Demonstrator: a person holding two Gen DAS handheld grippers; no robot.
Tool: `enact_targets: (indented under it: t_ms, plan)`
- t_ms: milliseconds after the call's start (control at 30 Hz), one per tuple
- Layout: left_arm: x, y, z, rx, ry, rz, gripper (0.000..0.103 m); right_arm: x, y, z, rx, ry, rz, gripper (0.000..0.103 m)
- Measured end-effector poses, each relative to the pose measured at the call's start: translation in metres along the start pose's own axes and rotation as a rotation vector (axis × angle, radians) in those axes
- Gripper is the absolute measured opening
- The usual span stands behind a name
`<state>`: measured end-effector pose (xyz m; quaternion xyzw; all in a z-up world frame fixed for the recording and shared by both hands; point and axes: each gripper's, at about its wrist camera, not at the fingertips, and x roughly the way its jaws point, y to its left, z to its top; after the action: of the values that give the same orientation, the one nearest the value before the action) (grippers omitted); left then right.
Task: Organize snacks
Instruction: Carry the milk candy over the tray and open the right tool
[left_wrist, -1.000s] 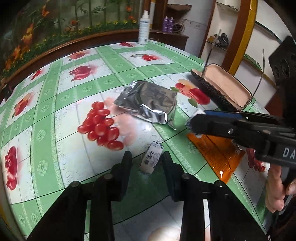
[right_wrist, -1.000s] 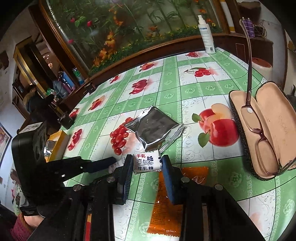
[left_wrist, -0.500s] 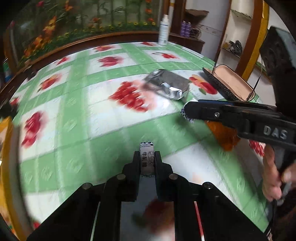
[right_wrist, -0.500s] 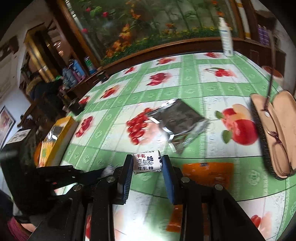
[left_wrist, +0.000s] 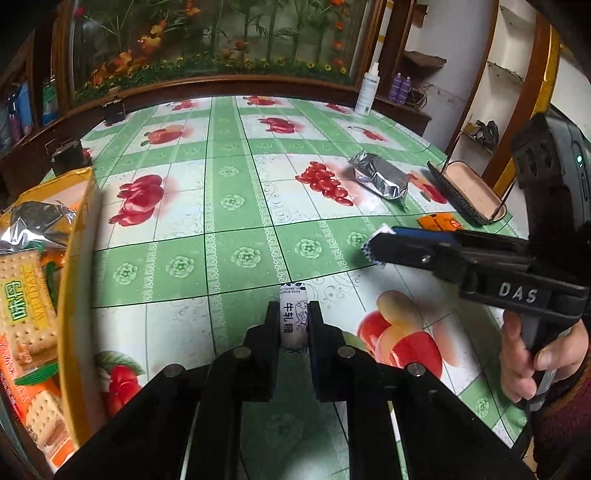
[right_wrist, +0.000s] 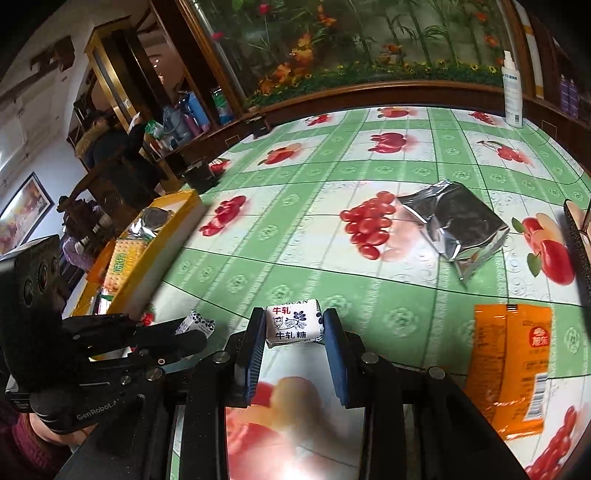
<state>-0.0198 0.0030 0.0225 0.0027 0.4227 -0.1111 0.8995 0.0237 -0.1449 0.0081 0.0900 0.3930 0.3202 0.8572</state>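
Left wrist view: left gripper (left_wrist: 293, 325) clamps a nougat candy (left_wrist: 293, 319) lengthwise, yellow snack box (left_wrist: 79, 258) off to its left and closer than to the right gripper (right_wrist: 294, 326), also pinching a second nougat candy (right_wrist: 293, 325).

Glossy plastic tablecloth (left_wrist: 236, 229), crinkled shiny foil pouch (right_wrist: 456, 225) (mirror-like), smooth paper-look candy wrapper (right_wrist: 293, 325).

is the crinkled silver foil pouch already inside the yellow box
No, the crinkled silver foil pouch lies on the green fruit-print tablecloth, well apart from the yellow box.
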Motion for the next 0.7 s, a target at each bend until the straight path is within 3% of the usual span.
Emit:
enact_targets:
  t_ms: [300,700]
  plan:
    - [-0.047,0.015,0.003,-0.027,-0.086,-0.020,0.013,0.007,0.026,-0.001,0.025,-0.002,0.067,0.034]
    - [-0.121,0.090,-0.026,-0.169,-0.190,0.092,0.013,0.030,0.110,-0.001,-0.074,0.032,0.204,0.035]
